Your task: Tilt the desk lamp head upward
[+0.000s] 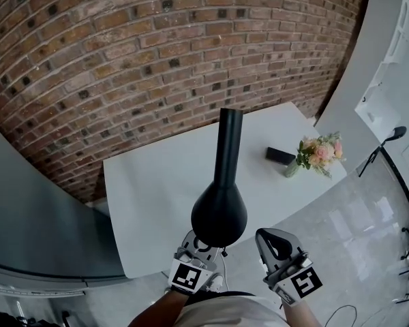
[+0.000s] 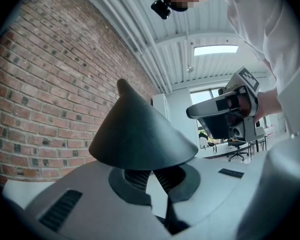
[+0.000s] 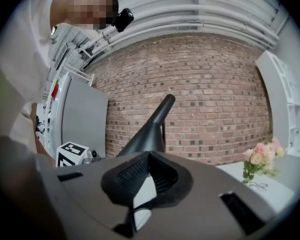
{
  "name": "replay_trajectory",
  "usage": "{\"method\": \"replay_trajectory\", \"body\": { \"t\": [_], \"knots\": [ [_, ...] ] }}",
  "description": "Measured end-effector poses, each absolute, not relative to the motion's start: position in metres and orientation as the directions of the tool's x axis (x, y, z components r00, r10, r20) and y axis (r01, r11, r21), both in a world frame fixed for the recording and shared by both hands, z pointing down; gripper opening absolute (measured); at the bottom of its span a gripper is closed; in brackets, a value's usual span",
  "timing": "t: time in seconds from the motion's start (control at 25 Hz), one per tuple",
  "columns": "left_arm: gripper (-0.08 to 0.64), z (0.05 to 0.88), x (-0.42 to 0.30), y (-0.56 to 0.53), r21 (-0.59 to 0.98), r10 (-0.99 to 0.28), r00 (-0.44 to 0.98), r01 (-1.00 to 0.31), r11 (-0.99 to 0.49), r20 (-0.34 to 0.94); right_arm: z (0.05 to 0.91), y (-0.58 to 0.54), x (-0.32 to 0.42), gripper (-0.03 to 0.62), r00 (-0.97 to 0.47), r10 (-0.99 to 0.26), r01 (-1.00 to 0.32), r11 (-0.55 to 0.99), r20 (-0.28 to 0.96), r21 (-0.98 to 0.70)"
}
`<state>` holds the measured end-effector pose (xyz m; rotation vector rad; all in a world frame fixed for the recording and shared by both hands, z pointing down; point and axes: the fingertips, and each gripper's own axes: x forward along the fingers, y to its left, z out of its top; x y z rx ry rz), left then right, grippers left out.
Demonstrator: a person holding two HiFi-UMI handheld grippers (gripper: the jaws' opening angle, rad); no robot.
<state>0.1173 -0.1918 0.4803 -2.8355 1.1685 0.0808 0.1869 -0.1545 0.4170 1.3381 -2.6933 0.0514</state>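
Lamp head (image 1: 219,213) hangs above desk (image 1: 150,203), near front edge. L gripper (image 1: 199,245), jaws together, empty, sits under its rim, prob. to push it up; R gripper (image 1: 269,240), also closed w/ nothing, idles beside.

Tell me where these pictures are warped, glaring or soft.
Head view: brick wall courses bow from wide-angle distortion. Left gripper view: ceiling light blows out white, lamp head looms dark. Right gripper view: black rounded corners, flowers slightly soft.

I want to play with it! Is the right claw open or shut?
Shut. The right claw closes together at its end, with nothing held inside.
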Motion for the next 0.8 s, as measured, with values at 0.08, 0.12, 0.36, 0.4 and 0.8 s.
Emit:
{"method": "replay_trajectory", "body": {
  "t": [0.08, 0.12, 0.36, 0.4, 0.8],
  "knots": [
    [0.003, 0.478, 0.116, -0.19, -0.035, -0.704, 0.705, -0.708, -0.705, -0.082, 0.416, -0.153, 0.185, 0.014, -0.6, -0.789, -0.794, 0.608, 0.131, 0.026],
    [0.003, 0.477, 0.116, -0.189, -0.033, -0.705, 0.703, -0.71, -0.704, -0.086, 0.416, -0.152, 0.184, 0.014, -0.601, -0.788, -0.793, 0.609, 0.13, 0.026],
    [0.003, 0.469, 0.114, -0.185, -0.043, -0.71, 0.697, -0.716, -0.697, -0.101, 0.415, -0.151, 0.177, 0.014, -0.606, -0.783, -0.787, 0.615, 0.138, 0.033],
    [0.003, 0.468, 0.113, -0.185, -0.05, -0.711, 0.696, -0.717, -0.695, -0.101, 0.415, -0.151, 0.176, 0.014, -0.607, -0.782, -0.787, 0.616, 0.137, 0.033],
    [0.003, 0.449, 0.113, -0.171, -0.127, -0.695, 0.711, -0.703, -0.699, -0.109, 0.407, -0.152, 0.172, 0.014, -0.602, -0.792, -0.795, 0.606, 0.099, 0.007]
  ]
}}
